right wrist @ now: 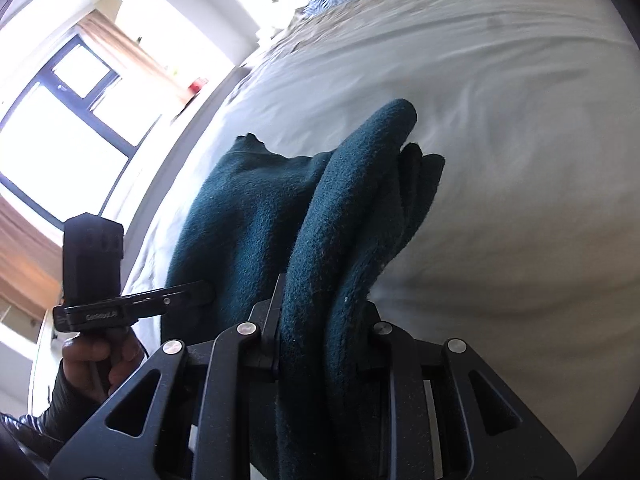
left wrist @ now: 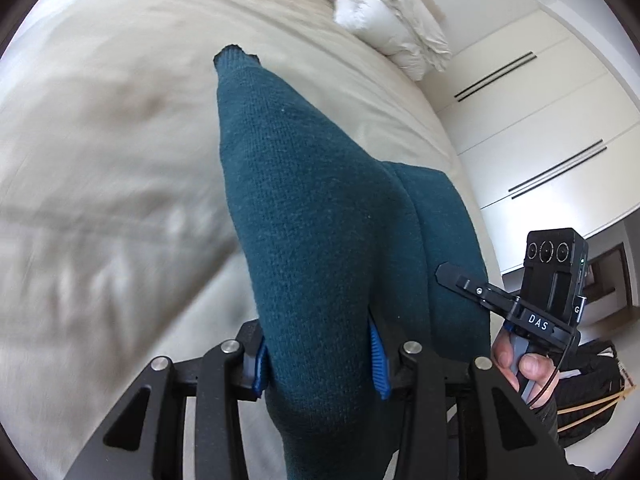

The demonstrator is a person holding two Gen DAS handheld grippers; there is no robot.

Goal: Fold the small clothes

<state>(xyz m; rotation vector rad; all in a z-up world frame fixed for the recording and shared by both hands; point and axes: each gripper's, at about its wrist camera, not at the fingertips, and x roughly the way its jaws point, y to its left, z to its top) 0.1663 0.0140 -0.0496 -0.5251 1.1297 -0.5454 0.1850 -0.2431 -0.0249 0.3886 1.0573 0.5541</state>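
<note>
A dark teal knit garment (left wrist: 312, 216) hangs between both grippers above the bed. My left gripper (left wrist: 320, 360) is shut on one bunched edge of it; the blue pads (left wrist: 378, 364) press the cloth from both sides. My right gripper (right wrist: 320, 340) is shut on another thick folded bunch of the same garment (right wrist: 352, 216). In the left wrist view the right gripper (left wrist: 452, 274) shows at the garment's right edge, held by a hand. In the right wrist view the left gripper (right wrist: 200, 294) shows at the garment's left edge.
The beige bedspread (left wrist: 100, 160) lies under the garment, also seen in the right wrist view (right wrist: 520, 160). A white pillow (left wrist: 392, 20) lies at the bed's head. White wardrobe doors (left wrist: 540, 120) stand to the right. A window (right wrist: 60, 120) is at the left. A dark bag (left wrist: 592, 392) sits on the floor.
</note>
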